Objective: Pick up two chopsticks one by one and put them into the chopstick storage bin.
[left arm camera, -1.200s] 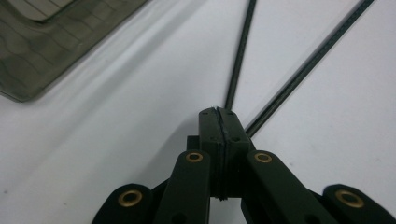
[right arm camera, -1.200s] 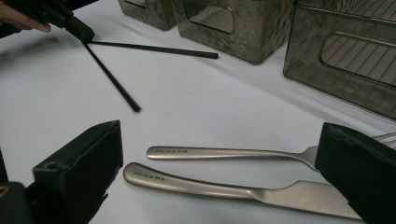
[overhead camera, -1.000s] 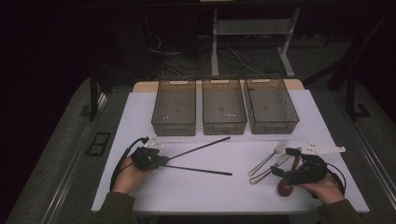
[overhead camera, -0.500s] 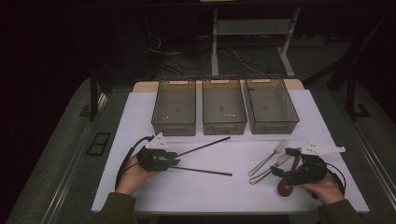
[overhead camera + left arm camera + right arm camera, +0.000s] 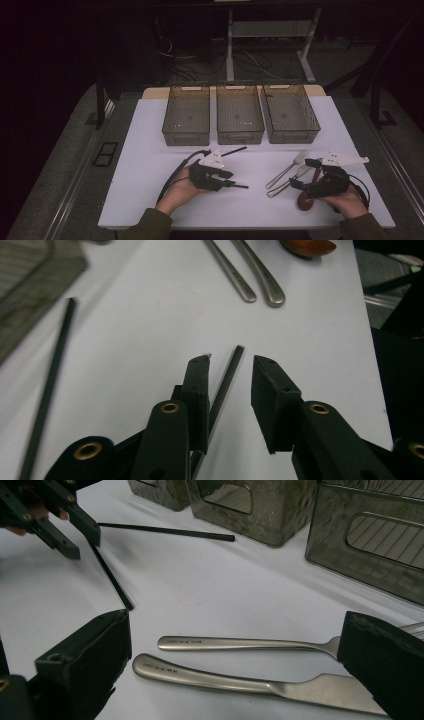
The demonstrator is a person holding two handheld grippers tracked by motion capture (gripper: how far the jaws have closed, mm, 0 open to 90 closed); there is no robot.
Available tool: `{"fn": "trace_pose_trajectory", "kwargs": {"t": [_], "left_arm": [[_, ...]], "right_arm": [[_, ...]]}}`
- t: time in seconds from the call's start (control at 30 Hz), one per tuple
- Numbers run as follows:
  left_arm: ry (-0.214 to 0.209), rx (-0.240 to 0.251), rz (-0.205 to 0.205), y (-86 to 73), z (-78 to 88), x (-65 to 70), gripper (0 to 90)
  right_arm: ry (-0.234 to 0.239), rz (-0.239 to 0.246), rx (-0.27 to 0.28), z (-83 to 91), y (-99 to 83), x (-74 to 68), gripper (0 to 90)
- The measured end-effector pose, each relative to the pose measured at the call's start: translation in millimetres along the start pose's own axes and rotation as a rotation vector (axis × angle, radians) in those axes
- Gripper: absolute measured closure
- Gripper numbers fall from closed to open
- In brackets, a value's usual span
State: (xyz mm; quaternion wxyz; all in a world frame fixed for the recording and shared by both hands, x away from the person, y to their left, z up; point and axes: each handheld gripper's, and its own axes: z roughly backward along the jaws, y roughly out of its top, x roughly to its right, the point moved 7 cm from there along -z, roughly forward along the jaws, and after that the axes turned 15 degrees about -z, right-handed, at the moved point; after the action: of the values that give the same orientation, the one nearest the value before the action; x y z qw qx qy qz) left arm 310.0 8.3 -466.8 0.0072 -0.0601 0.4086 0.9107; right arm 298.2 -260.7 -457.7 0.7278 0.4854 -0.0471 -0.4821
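Two black chopsticks lie on the white table. The nearer chopstick [image 5: 239, 186] [image 5: 227, 375] runs between the jaws of my left gripper [image 5: 229, 179] [image 5: 231, 362], close to one pad, with neither pad pressing on it. These jaws parted and have just been closing a little; they stand open. The other chopstick [image 5: 234, 150] [image 5: 50, 385] [image 5: 165, 531] lies beyond it toward the bins. My right gripper [image 5: 303, 173] [image 5: 235, 630] is wide open at the right, low over the handles of a steel fork [image 5: 289, 169] [image 5: 240, 643] and knife [image 5: 287, 184] [image 5: 210, 676].
Three clear smoky bins [image 5: 186, 137] [image 5: 240, 136] [image 5: 292, 136] stand in a row at the back of the white table. A brown wooden spoon [image 5: 304, 201] [image 5: 307, 246] lies by the right hand. The table's front edge is close to both forearms.
My left gripper has slid to the right along the nearer chopstick and its jaws have gone from shut to parted. The right gripper has stayed where it was.
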Motion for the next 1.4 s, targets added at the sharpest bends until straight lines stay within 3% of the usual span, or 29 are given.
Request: {"fn": "trace_pose_trajectory", "kwargs": {"t": [0.1,0.2,0.33,0.7,0.9,1.13,1.4], "left_arm": [[-0.034,-0.017,-0.034,6.3,-17.3,2.8,70.2],[-0.053,-0.019,-0.040,13.7,-34.6,5.0,72.0],[-0.070,-0.047,-0.078,18.5,-52.9,5.6,75.3],[-0.054,-0.085,-0.108,14.6,-60.2,3.1,82.9],[-0.047,-0.073,-0.099,15.5,-61.8,2.4,83.3],[-0.020,-0.074,-0.095,16.5,-63.6,-7.4,83.6],[0.055,-0.083,-0.016,17.2,-69.7,-33.7,83.8]], "right_arm": [[-0.001,-0.001,-0.003,-0.3,-0.2,0.3,1.2],[-0.001,-0.001,-0.004,-0.5,-0.3,0.2,1.2],[0.001,-0.002,-0.002,0.0,-0.2,0.4,1.2],[0.003,-0.002,-0.002,0.1,-0.2,0.2,1.2],[0.002,-0.001,-0.003,-0.3,-0.3,0.5,1.2],[0.002,-0.003,-0.003,0.0,-0.2,0.6,1.2],[0.003,-0.003,-0.003,0.0,-0.2,0.9,1.2]]}}
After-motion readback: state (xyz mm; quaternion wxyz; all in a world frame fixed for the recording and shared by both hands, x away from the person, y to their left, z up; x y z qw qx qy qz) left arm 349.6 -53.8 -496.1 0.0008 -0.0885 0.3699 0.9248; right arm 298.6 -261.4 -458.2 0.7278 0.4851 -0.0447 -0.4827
